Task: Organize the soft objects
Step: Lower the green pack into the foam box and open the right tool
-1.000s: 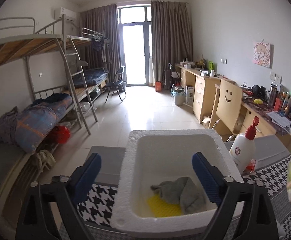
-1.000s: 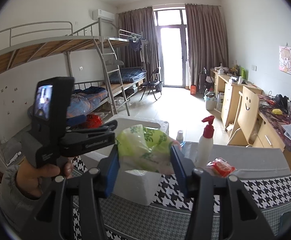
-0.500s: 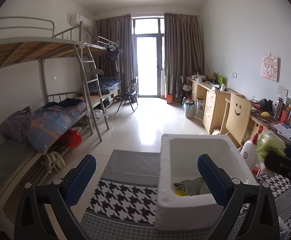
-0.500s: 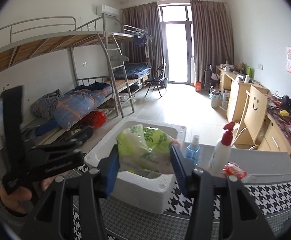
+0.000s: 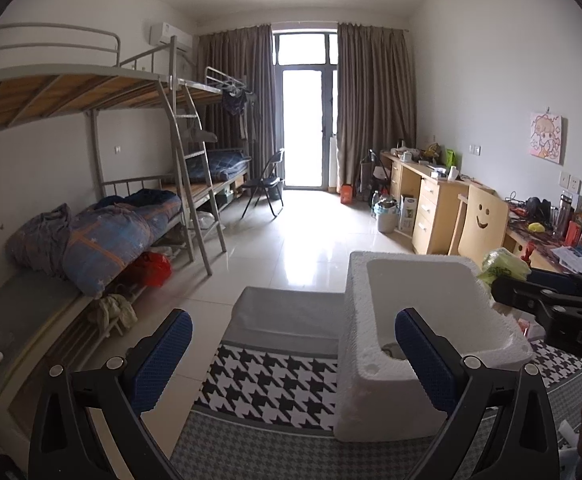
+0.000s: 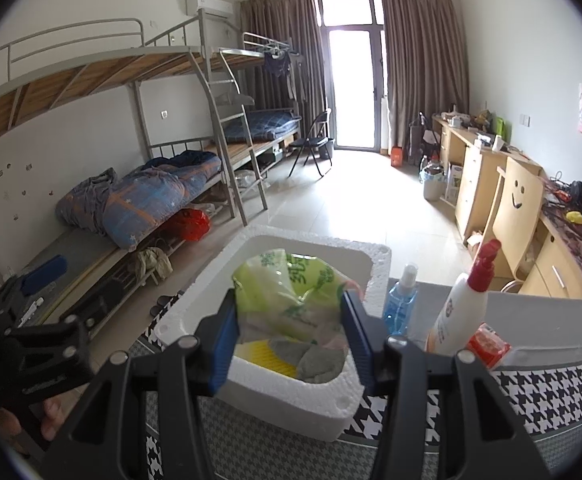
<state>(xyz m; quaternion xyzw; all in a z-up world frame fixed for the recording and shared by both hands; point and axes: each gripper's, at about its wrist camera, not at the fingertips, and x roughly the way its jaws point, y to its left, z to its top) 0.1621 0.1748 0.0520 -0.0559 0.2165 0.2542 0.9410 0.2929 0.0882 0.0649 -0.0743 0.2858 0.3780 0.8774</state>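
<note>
A white foam box [image 6: 375,276] sits on the houndstooth cloth [image 5: 275,380], the right gripper [image 6: 289,332] clamped on a green plastic pack [image 6: 291,292] above its opening, the left gripper [image 5: 291,360] wide apart and empty beside it

Grey metal bunk beds [image 5: 103,92] line the left white wall, a rolled blue quilt [image 6: 147,200] on the lower one. Brown curtains [image 5: 375,104] frame a bright glass door [image 6: 351,88]. Wooden desks [image 5: 423,188] line the right wall above pale glossy floor tiles [image 5: 299,248].
</note>
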